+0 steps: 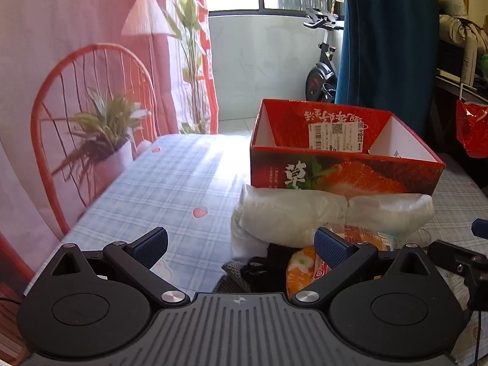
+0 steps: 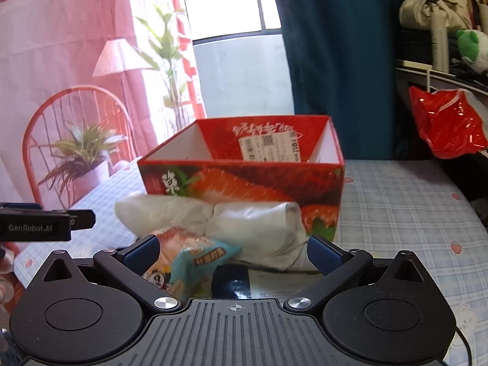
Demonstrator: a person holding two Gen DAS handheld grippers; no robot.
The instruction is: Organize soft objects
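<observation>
Both tools are wide open and hold nothing. The soft things sit in a pile on the bed, right against the front of the red strawberry box (image 2: 244, 180). The long white bundle (image 2: 210, 216) lies sideways, across the way the tools point. The right tool (image 2: 233, 251) faces the pile straight on and looks nearer. For the left tool (image 1: 241, 244), the pile is off to its right.
</observation>
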